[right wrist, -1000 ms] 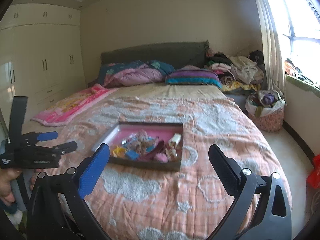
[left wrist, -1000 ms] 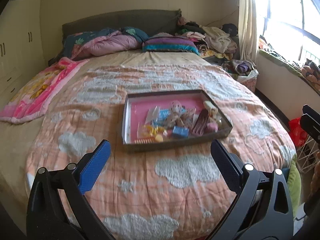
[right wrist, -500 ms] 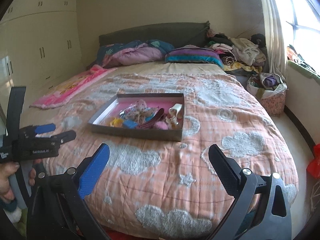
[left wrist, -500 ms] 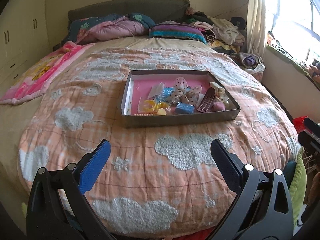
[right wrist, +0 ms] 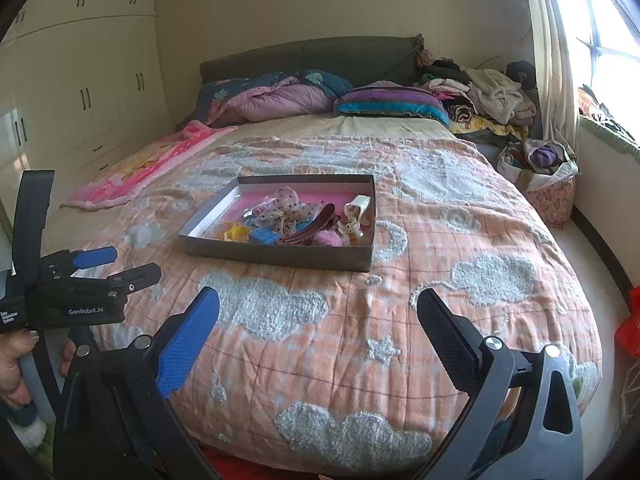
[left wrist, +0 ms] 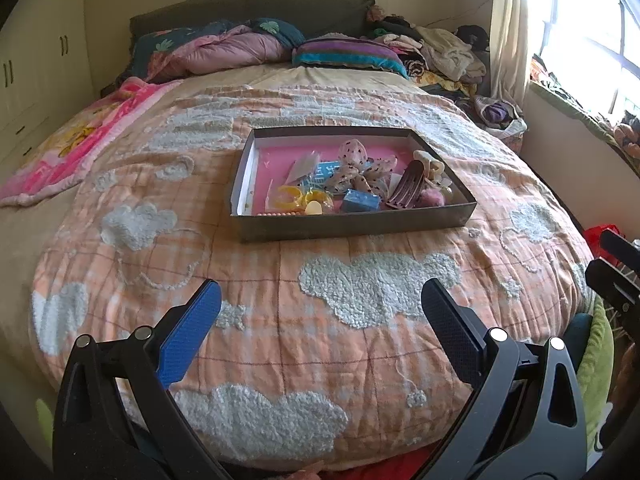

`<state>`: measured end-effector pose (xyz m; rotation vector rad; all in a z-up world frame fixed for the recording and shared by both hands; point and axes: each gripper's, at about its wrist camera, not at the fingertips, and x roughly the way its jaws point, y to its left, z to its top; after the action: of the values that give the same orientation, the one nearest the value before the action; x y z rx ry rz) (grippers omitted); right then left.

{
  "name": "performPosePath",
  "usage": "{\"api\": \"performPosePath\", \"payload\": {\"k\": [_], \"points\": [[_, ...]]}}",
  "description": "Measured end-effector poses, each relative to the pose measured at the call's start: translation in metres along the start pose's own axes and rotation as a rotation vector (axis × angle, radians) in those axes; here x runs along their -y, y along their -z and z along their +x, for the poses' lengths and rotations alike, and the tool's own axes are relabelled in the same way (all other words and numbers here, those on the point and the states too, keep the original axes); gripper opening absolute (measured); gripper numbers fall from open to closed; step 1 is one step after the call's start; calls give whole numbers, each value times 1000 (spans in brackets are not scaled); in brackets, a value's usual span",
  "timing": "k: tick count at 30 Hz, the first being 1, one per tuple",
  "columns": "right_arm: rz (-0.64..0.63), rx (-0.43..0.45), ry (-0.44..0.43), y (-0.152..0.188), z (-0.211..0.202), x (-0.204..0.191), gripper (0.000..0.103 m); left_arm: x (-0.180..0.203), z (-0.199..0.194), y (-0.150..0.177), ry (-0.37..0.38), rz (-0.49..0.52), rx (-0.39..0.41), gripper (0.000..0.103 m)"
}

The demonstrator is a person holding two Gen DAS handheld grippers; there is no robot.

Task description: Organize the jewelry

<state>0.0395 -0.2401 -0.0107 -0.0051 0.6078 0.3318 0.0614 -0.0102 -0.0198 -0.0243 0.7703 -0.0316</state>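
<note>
Sitting on the bed, a shallow tray [left wrist: 352, 222] holds seemingly tangled trinkets; both grippers gape empty.

The bed [left wrist: 320, 320], under an orange cloud-patterned quilt [left wrist: 360, 292], carries a shallow tray [left wrist: 352, 224], pillows [left wrist: 348, 54] and a pink blanket [left wrist: 68, 148].

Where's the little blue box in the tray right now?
In the left wrist view, the blue box lies near the tray's front wall, between the yellow rings on its left and the dark hair clip on its right.
</note>
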Motion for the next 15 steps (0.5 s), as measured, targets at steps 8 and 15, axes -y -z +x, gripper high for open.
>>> {"api": "performPosePath", "payload": {"k": [8, 15], "points": [[-3, 5, 1, 1, 0, 0, 99, 4, -7, -2, -4, 19, 10, 94], [-1, 2, -2, 0, 0, 0, 99, 5, -6, -2, -12, 23, 6, 94]]}}
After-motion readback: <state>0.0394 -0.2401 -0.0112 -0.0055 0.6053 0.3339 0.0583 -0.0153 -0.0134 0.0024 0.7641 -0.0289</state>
